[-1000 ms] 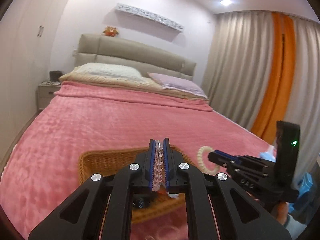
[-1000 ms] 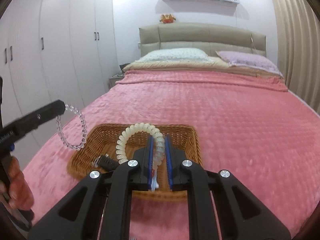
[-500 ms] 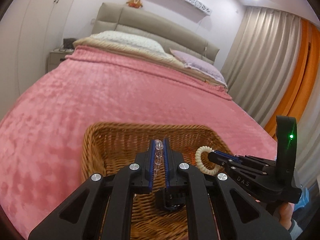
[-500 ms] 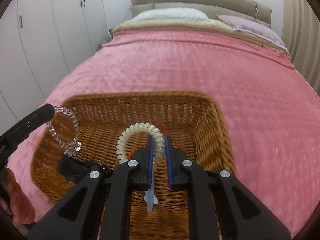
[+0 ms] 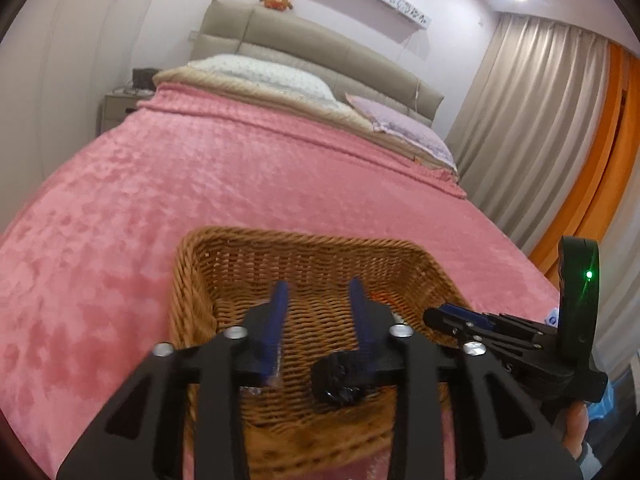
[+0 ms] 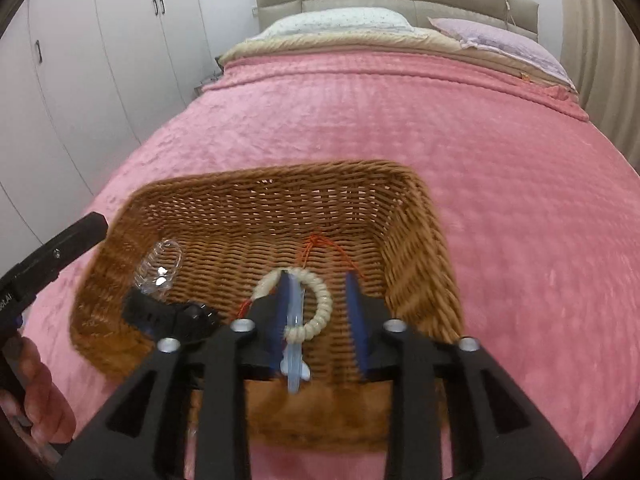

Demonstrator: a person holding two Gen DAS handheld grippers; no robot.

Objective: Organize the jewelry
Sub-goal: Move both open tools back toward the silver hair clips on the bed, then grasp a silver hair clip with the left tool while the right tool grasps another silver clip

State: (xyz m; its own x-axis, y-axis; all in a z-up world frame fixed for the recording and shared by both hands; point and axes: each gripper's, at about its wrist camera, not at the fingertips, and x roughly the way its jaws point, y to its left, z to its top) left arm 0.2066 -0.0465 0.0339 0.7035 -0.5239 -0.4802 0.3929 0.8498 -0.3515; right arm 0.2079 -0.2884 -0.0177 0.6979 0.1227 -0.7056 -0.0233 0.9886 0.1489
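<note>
While hovering over the wicker basket (image 6: 280, 172) on the pink bed (image 6: 480, 140), keep both tools low and finish the release cleanly.

Left tool (image 5: 319, 284): just been opening, now spread wide with nothing between the pads. Clear bead bracelet (image 6: 160, 268) down inside the basket at nine o'clock in the right wrist view, just beside a black item (image 6: 172, 314).

Right tool (image 6: 317, 280): likewise just been opening, pads parted and pressing on nothing. White bead bracelet (image 6: 320, 304) loose between them, leaning toward the nine-o'clock pad, near six o'clock of the basket floor. Cannot tell whether resting on the weave or hung up on that pad.

Probably best: spread a touch wider, pause for the ring to settle, then lift straight up rather than sideways, to avoid dragging it, or the red cord (image 6: 320, 242) at twelve o'clock of it, over the rim. Withdraw the left the same way, clear of the black item.
</note>
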